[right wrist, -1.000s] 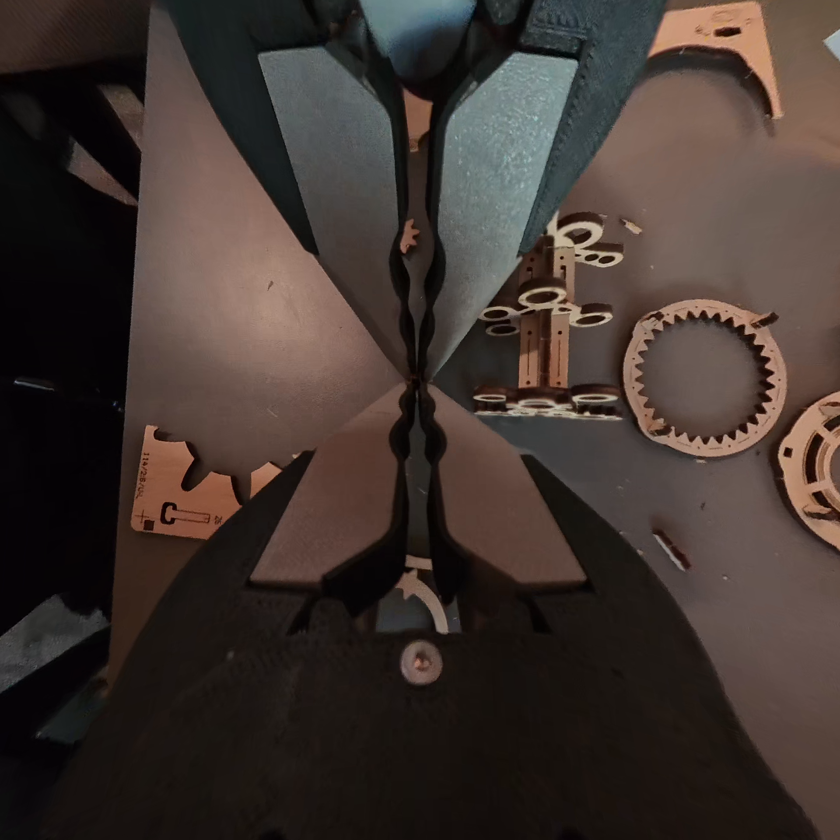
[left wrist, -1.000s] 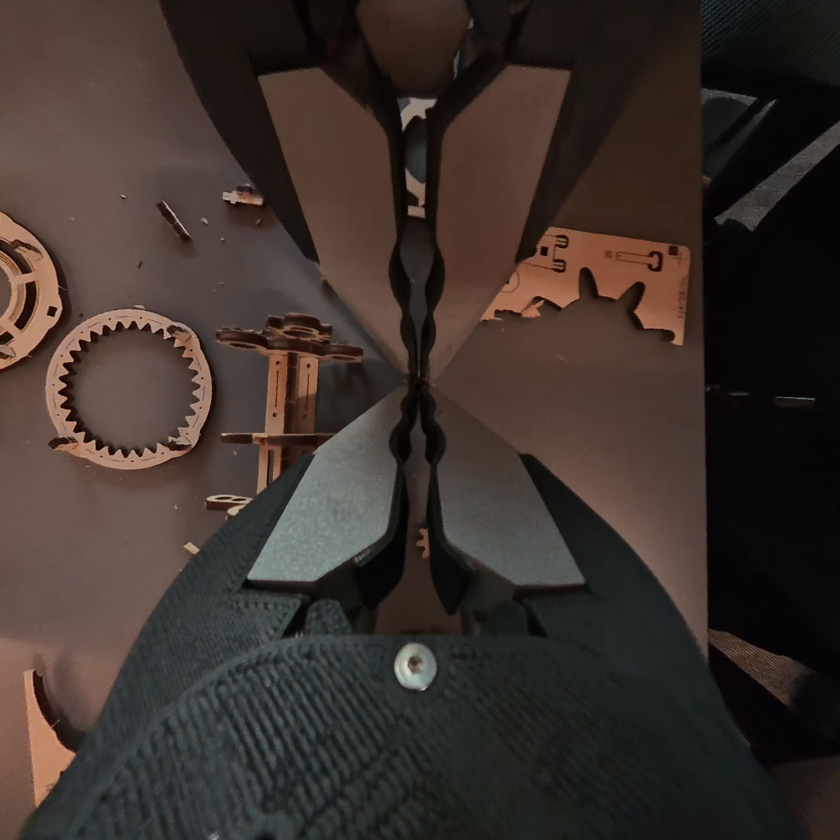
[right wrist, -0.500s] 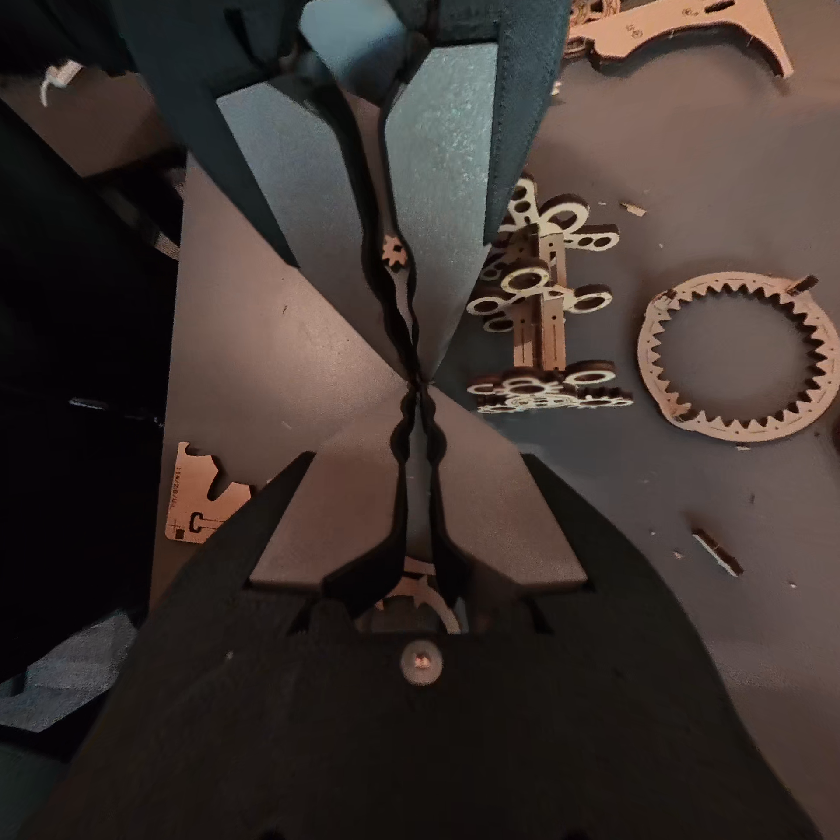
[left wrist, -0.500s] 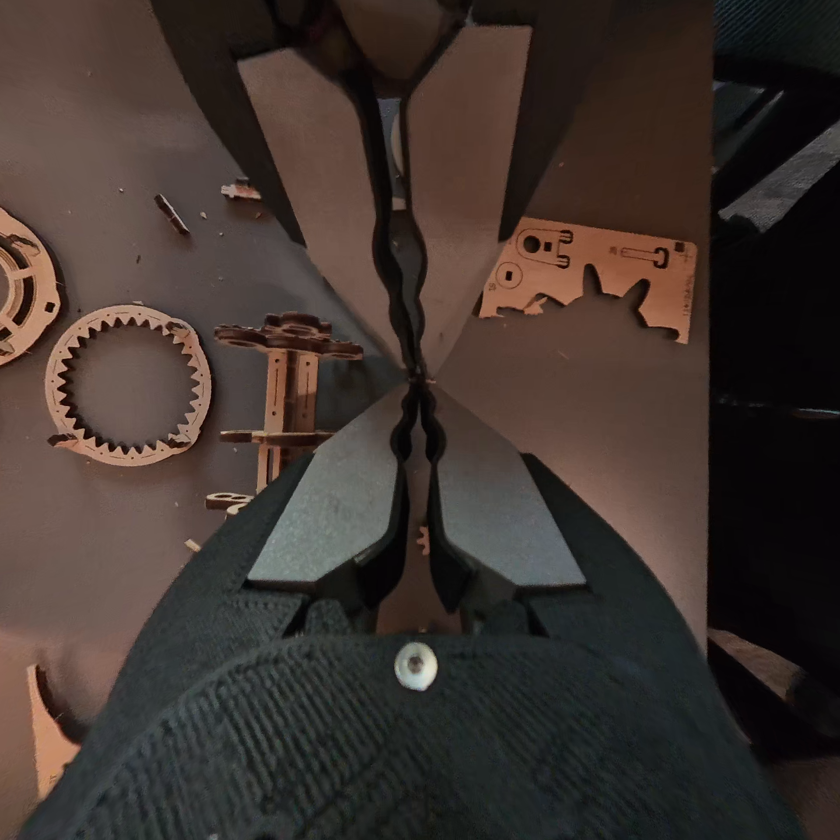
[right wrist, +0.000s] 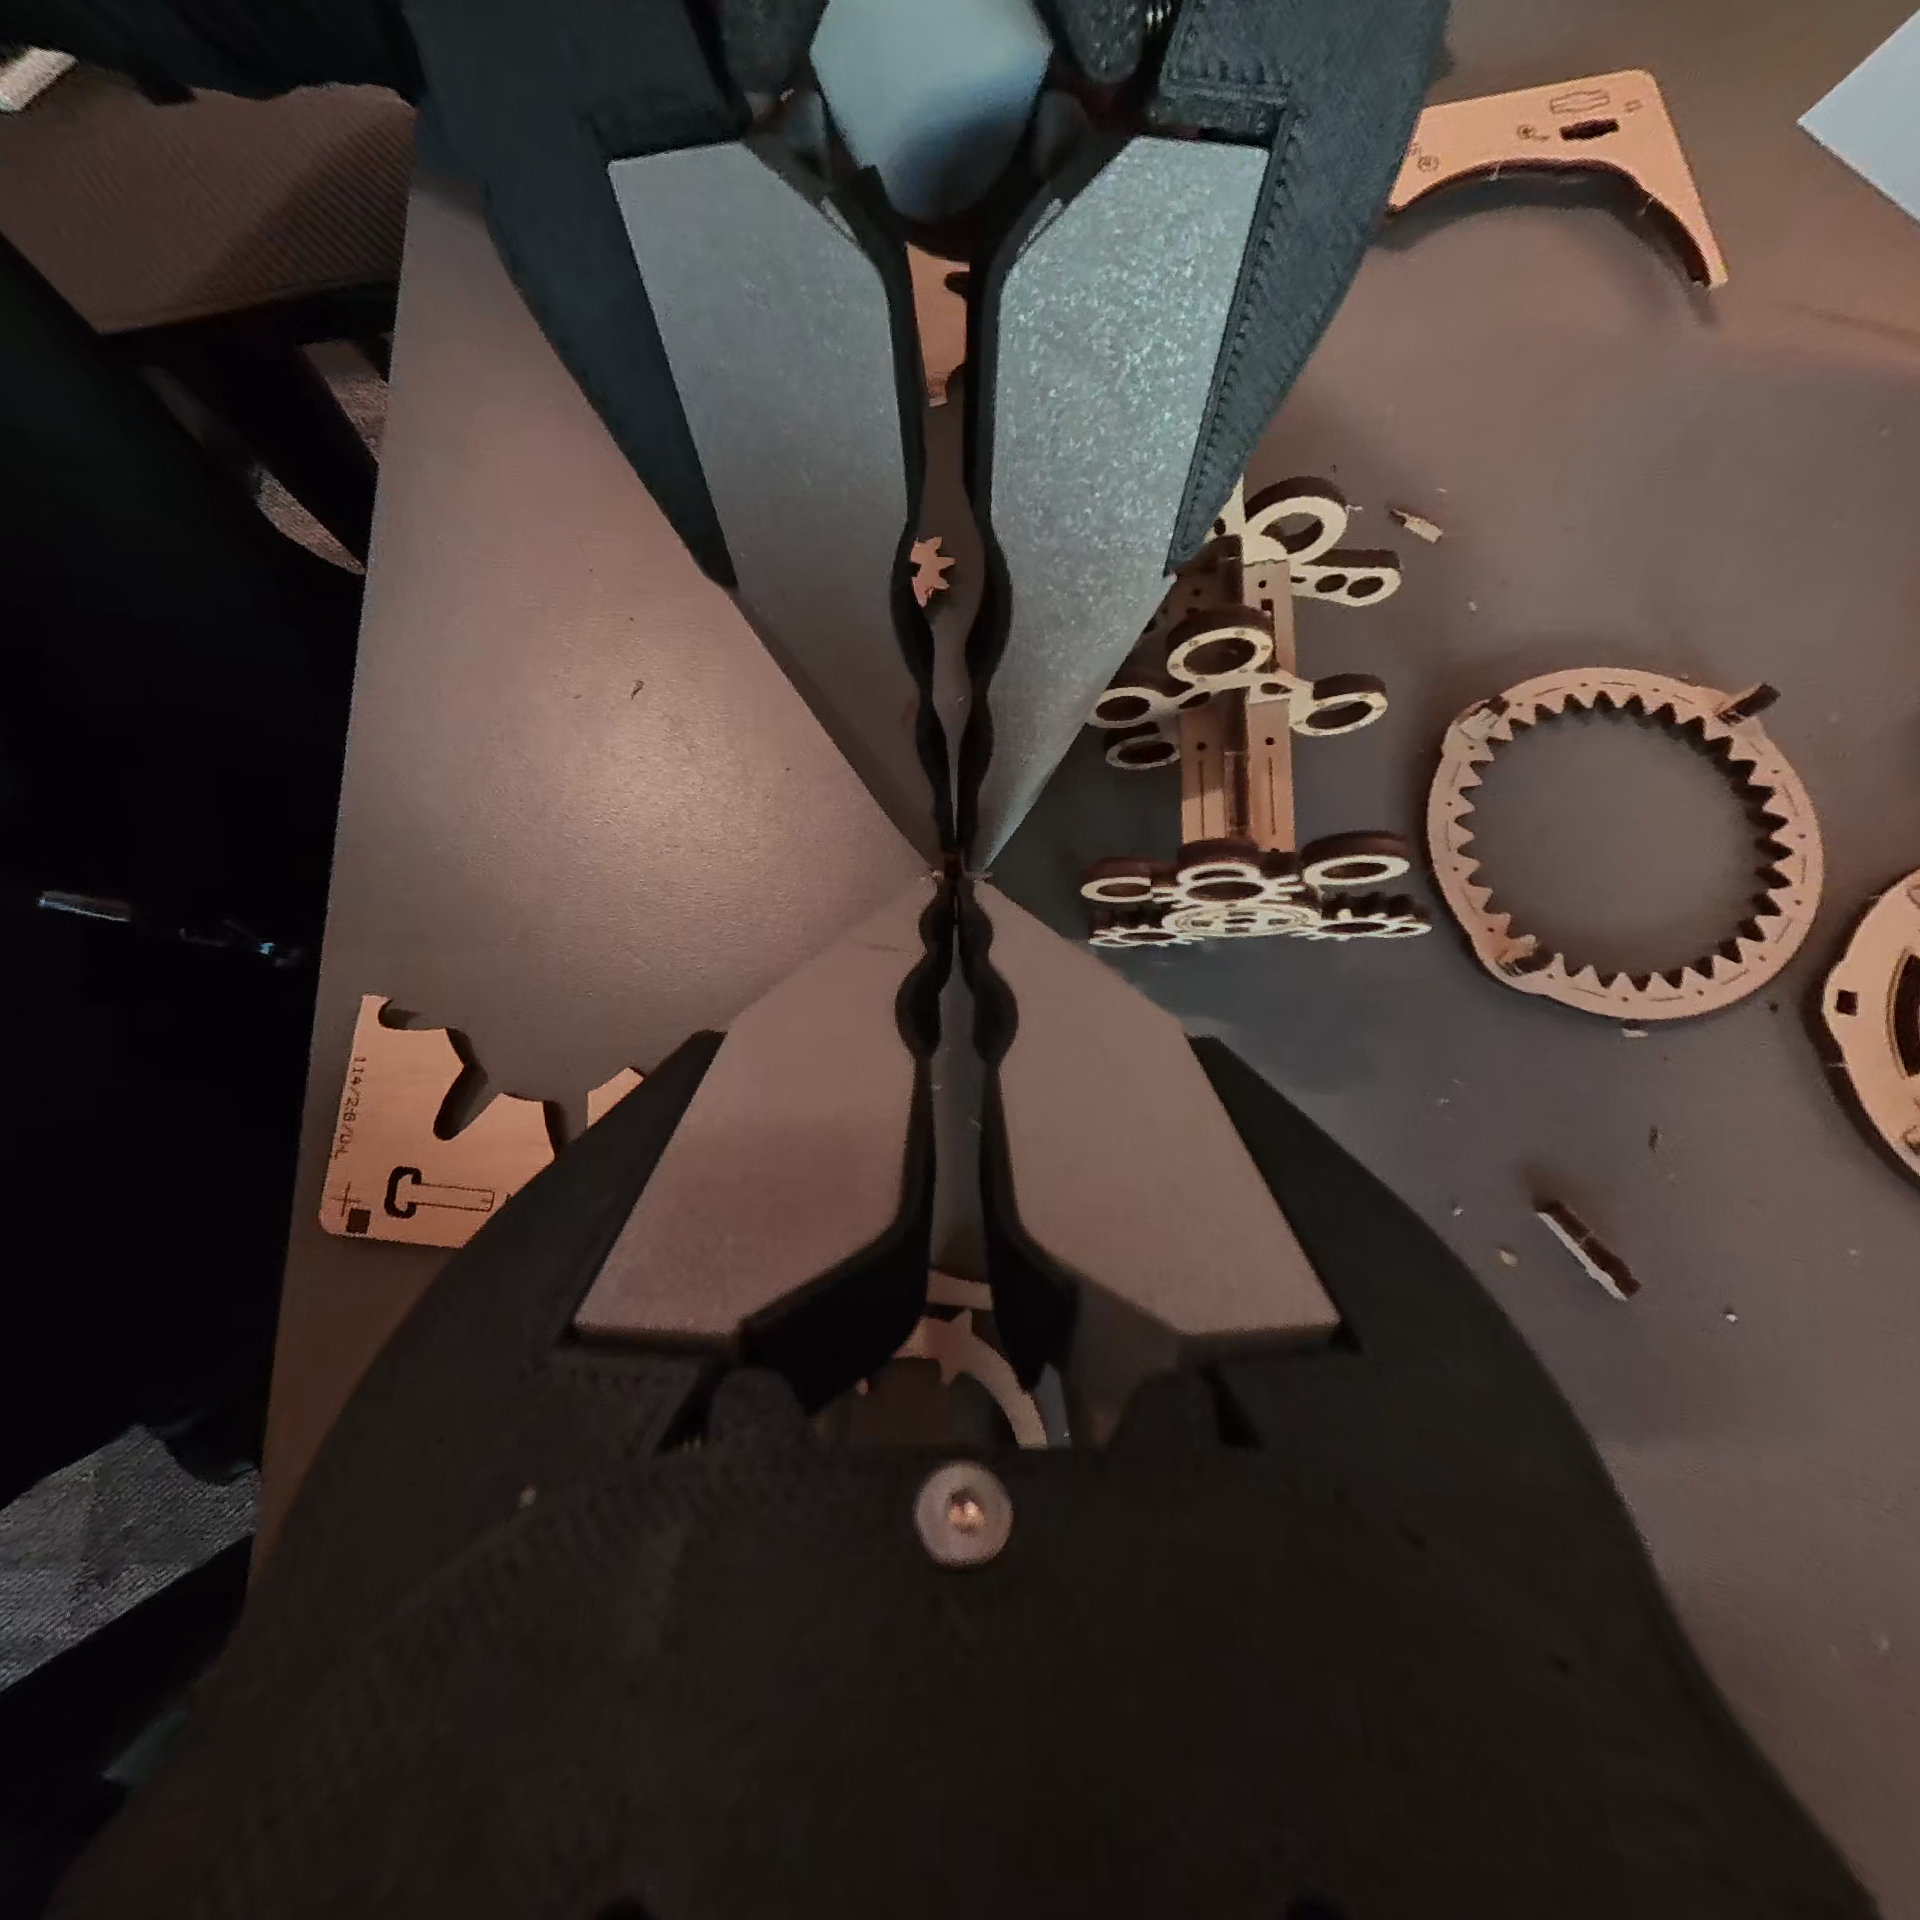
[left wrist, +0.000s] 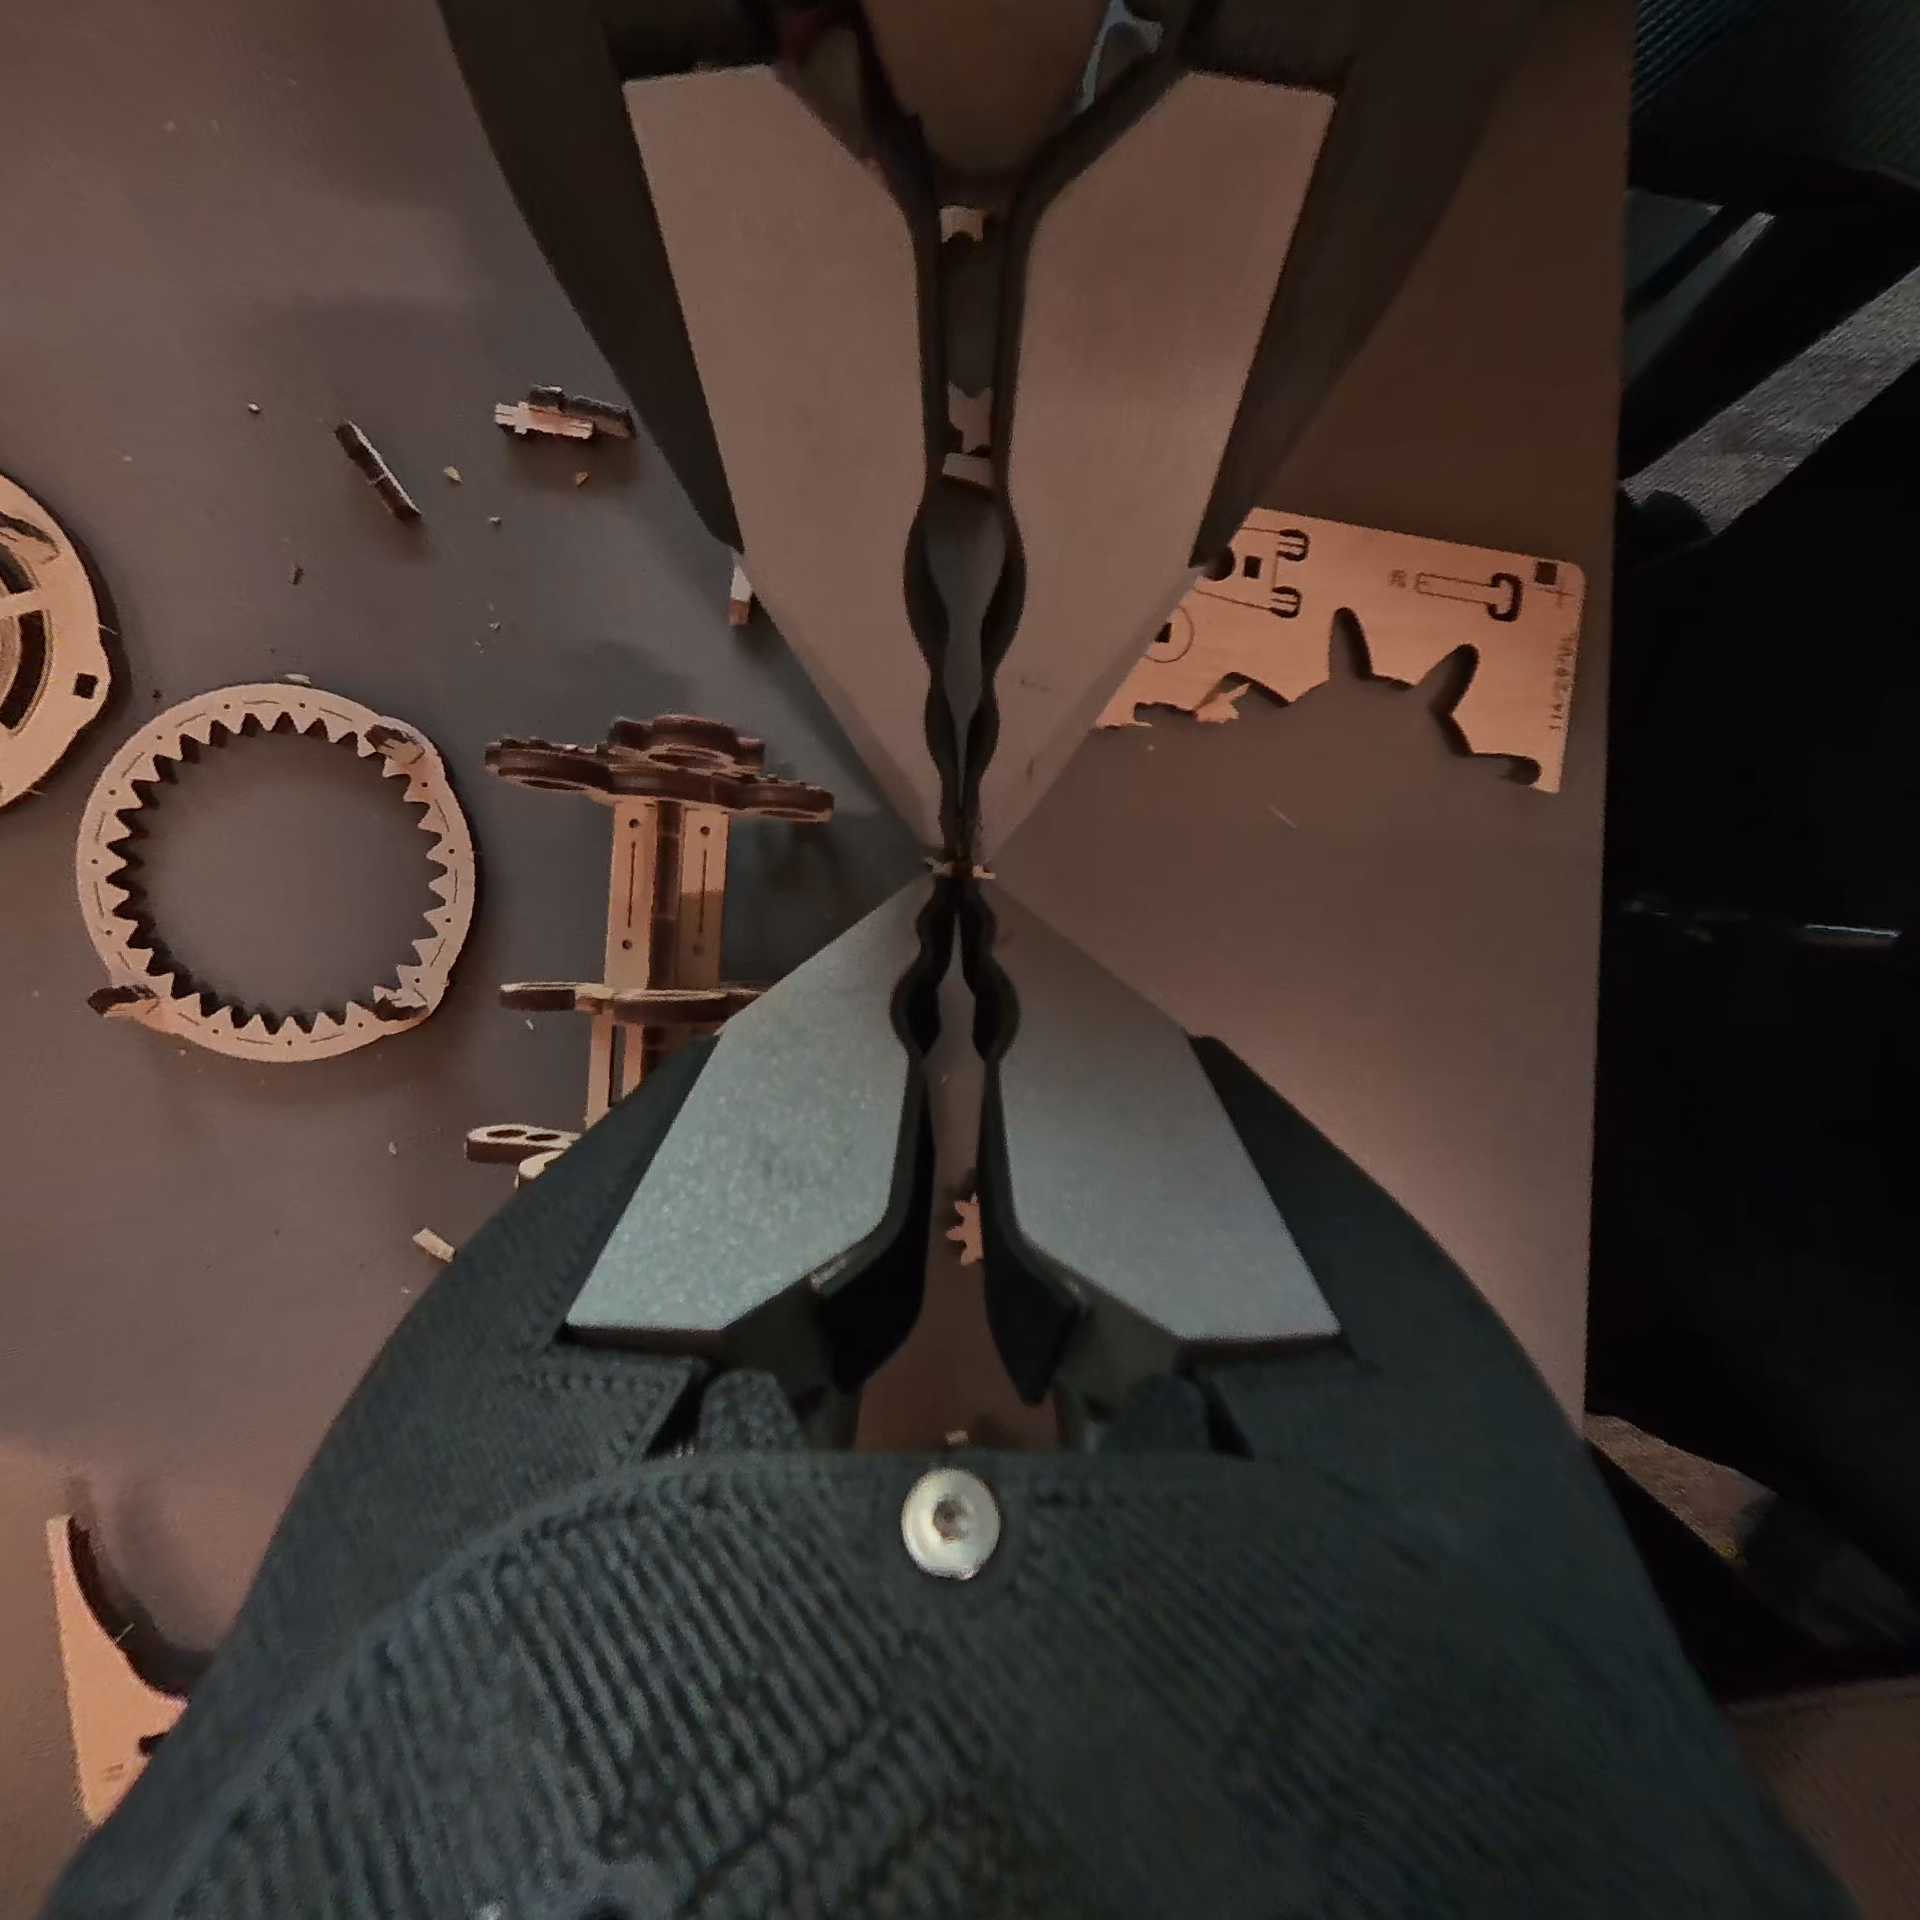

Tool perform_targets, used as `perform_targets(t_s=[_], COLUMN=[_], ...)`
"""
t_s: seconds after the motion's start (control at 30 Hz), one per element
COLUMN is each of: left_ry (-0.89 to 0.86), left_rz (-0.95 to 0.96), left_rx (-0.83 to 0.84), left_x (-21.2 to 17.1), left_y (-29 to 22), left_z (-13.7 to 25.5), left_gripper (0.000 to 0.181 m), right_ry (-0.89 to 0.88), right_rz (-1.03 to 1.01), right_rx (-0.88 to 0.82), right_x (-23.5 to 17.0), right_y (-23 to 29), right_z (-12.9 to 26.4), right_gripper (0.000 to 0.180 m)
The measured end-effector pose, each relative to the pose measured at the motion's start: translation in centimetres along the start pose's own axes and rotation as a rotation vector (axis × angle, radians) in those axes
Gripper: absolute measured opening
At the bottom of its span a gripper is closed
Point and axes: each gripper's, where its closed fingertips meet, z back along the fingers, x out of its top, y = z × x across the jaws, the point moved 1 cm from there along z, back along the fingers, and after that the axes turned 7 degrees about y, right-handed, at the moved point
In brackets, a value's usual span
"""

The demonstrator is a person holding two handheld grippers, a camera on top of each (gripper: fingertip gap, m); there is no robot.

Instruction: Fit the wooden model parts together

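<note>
My left gripper (left wrist: 957, 885) and right gripper (right wrist: 951, 896) are both shut and meet tip to tip above the dark table. A tiny wooden part (left wrist: 958, 865) is pinched where the tips meet; I cannot tell how the two jaws share it. In the left wrist view the right gripper (left wrist: 961, 844) comes down from the top. In the right wrist view the left gripper (right wrist: 956, 854) does the same. A wooden shaft assembly with gear plates (left wrist: 665, 862) (right wrist: 1242, 769) lies on the table beside the tips. A small loose gear (left wrist: 966, 1226) (right wrist: 932, 569) lies under the left gripper.
A toothed wooden ring (left wrist: 275, 873) (right wrist: 1621, 842) and a round frame part (left wrist: 42, 644) (right wrist: 1881, 1039) lie beyond the assembly. A cut-out wooden sheet (left wrist: 1382, 644) (right wrist: 416, 1143) lies near the table edge (left wrist: 1600, 935). A curved sheet scrap (right wrist: 1558, 156) and small offcuts (left wrist: 566, 414) are scattered. Only a small space, under 4 cm, lies between the two pairs of fingers. Both grippers' tips are roughly 7 cm from the small loose gear (left wrist: 966, 1226). The right camera catches it too, in the right wrist view (right wrist: 936, 566).
The right gripper leaned sideways half a second ago and now stands straight in line with the left one again. The tips have stayed together and both jaws have stayed shut.
</note>
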Motion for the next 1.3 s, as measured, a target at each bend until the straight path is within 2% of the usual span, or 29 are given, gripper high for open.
perform_targets(t_s=[0.2,0.43,0.77,1.3], left_ry=[-0.005,-0.07,-0.073,-0.103], left_rz=[-0.015,0.003,0.007,0.026], left_rx=[0.041,0.013,0.021,-0.003], left_x=[0.0,-0.3,-0.3,-0.4], left_y=[0.4,0.0,0.3,-0.2], left_z=[0.1,0.5,0.5,0.6], left_gripper=[0.0,0.0,0.003,0.001], right_ry=[0.048,0.073,-0.013,0.004], right_rz=[-0.005,-0.01,0.009,0.035], right_rx=[-0.026,-0.033,-0.042,-0.023], right_x=[0.0,-0.4,0.5,0.4], right_y=[-0.2,-0.5,-0.3,-0.1], right_z=[0.0,-0.4,0.7,0.1], right_gripper=[0.0,0.0,0.0,0.002])
